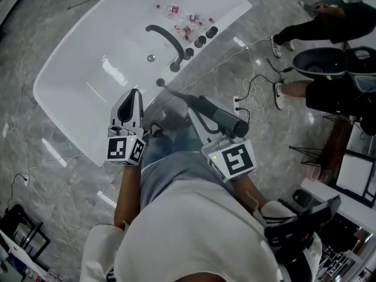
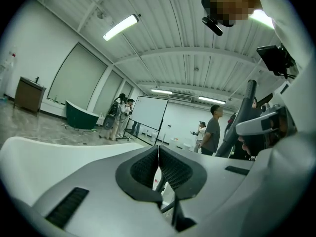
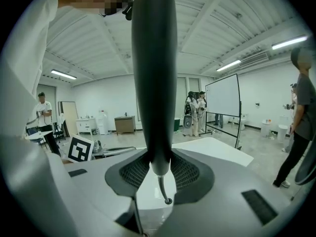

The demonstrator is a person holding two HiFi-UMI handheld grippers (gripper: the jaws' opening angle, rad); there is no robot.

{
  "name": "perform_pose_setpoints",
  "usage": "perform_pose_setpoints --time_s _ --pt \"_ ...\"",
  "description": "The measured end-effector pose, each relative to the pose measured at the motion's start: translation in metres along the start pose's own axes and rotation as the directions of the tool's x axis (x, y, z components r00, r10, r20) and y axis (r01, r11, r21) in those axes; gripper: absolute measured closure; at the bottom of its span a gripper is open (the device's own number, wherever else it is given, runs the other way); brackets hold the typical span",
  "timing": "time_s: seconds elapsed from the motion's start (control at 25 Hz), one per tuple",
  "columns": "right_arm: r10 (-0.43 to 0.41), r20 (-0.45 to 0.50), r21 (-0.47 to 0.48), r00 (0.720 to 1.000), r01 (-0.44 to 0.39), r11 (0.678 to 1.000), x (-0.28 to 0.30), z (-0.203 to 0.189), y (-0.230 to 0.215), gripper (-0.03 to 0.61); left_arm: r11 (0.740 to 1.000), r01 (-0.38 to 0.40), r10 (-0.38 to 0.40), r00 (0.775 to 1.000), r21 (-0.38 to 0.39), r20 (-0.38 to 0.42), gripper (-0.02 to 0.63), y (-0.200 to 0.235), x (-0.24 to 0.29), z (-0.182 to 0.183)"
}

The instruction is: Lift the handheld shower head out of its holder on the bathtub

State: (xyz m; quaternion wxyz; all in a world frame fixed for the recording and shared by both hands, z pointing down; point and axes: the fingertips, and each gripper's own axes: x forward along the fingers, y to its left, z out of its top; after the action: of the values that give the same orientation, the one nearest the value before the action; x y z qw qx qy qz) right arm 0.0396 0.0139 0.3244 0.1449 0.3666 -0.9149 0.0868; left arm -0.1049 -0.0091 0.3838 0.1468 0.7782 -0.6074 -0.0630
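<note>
**A:** Where is the shower head (image 3: 154,83) now?

**B:** Clear of the bathtub (image 1: 70,81). The right gripper (image 3: 159,171) has its jaws clamped on the narrow lower end of the handle, and the dark body stands upright above them. In the head view it hangs over the grey floor (image 1: 59,175), just near of the tub's near rim.

**A:** And the other hand?

**B:** The left gripper (image 2: 158,157) carries nothing, and its jaws are pressed together. It is held level, pointing out across the room, just left of the right one and at about chest height. The right one tips a little downward.

**A:** What worries you from here?

**B:** The hose (image 1: 176,91). It runs from the handle's end back to the tub's near rim, and it looks fairly straight. If the head is pulled farther off, I'd expect the hose to go taut and drag the handle down through the pads.

**A:** Anything else?

**B:** The grip is low on a long body, so most of the weight sits above the jaws. A quick turn of the wrist could let the head swing over. It is also close to the person's chest, so a swing might knock against them. Loose cables (image 1: 254,96) lie on the floor to the right, and a step that way risks a snag.
</note>
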Motion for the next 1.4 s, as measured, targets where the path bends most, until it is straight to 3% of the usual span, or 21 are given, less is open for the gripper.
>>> perform_pose_setpoints --time_s 0.76,1.16,1.4 --pt "0.020 0.026 0.024 0.999 -0.020 1.000 -0.012 0.002 0.022 0.440 0.997 -0.009 0.011 1.000 -0.077 0.016 0.595 0.010 -0.019 -0.006" --pt "0.006 0.025 0.019 1.000 -0.007 1.000 -0.015 0.003 0.020 0.440 0.999 -0.002 0.001 1.000 0.036 0.007 0.595 -0.004 -0.024 0.004" --pt "0.011 0.029 0.015 1.000 -0.011 1.000 -0.014 0.003 0.024 0.440 0.998 0.016 -0.017 1.000 0.066 0.009 0.595 -0.008 -0.027 0.008"
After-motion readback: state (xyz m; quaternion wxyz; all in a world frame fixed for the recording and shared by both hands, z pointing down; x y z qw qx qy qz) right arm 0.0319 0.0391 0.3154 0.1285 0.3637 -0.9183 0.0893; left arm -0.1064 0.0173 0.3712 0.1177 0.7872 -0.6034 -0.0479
